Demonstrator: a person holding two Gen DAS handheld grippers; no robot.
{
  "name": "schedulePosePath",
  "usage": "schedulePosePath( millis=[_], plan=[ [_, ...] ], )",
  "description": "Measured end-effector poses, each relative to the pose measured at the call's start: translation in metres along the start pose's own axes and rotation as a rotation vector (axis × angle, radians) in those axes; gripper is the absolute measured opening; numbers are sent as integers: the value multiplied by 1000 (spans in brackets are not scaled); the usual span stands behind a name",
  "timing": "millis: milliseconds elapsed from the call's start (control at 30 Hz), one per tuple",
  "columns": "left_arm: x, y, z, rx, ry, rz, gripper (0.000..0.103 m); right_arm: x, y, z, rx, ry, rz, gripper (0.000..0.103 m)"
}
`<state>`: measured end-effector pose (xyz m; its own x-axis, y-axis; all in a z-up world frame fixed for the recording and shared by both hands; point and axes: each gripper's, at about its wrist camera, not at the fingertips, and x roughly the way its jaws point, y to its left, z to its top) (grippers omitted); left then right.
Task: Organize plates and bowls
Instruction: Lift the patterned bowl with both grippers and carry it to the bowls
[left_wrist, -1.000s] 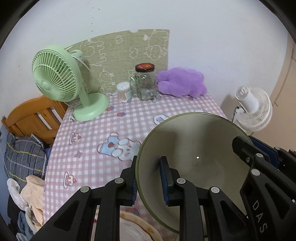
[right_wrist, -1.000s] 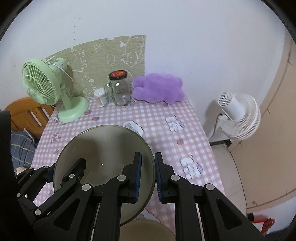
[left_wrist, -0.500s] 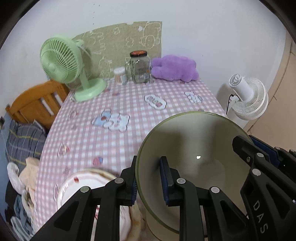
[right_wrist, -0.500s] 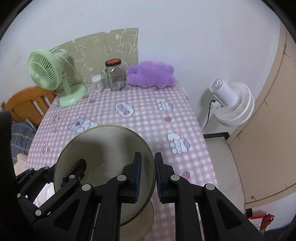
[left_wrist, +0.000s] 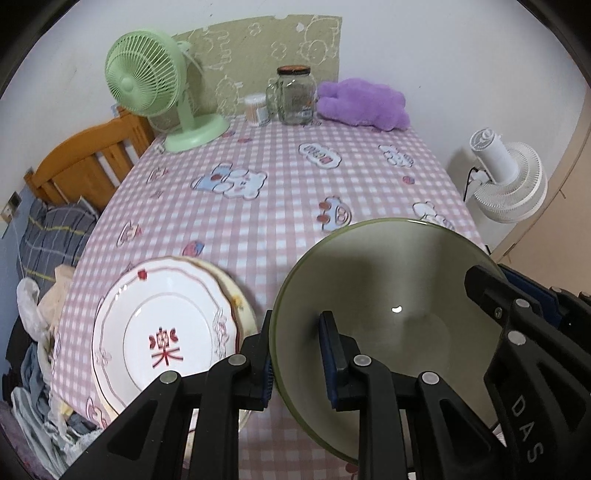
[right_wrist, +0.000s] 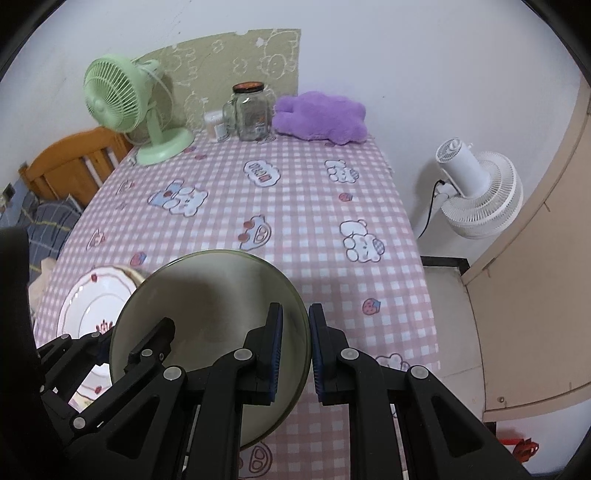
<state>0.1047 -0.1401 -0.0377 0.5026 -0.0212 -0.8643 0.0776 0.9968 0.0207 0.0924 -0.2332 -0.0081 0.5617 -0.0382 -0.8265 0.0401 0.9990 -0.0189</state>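
Observation:
A large olive-green bowl (left_wrist: 391, 291) hangs over the near end of the table, held by both grippers. My left gripper (left_wrist: 297, 356) is shut on its left rim, one pad outside and one inside. My right gripper (right_wrist: 295, 349) is shut on the right rim of the same bowl (right_wrist: 210, 295). Left of the bowl, a white plate with red trim and a red character (left_wrist: 162, 328) lies on a cream plate on the cloth; this white plate (right_wrist: 92, 302) also shows in the right wrist view.
A pink checked tablecloth (left_wrist: 280, 199) covers the table. At the far end stand a green fan (left_wrist: 147, 81), a glass jar (left_wrist: 295, 94), a small cup of swabs (left_wrist: 255, 107) and a purple plush (left_wrist: 364, 103). A white floor fan (right_wrist: 476, 184) stands right; a wooden chair (left_wrist: 88, 158) left.
Both grippers drew back toward the near table edge and sank, carrying the bowl. The stacked plates came fully into view at lower left. Both grips stayed shut.

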Motion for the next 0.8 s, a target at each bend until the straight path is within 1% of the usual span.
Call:
schedulePosePath(
  millis=[300,533,800],
  plan=[
    [13,10,-9,-8,30,10,20,13,9,-5,-19,34,16,18],
    [24,13,-11,-2,55,2,20,25,15,-5,-28,66,8,18],
    [34,11,-14,3,73,-1,20,37,14,-9,-25,95,3,18]
  ],
)
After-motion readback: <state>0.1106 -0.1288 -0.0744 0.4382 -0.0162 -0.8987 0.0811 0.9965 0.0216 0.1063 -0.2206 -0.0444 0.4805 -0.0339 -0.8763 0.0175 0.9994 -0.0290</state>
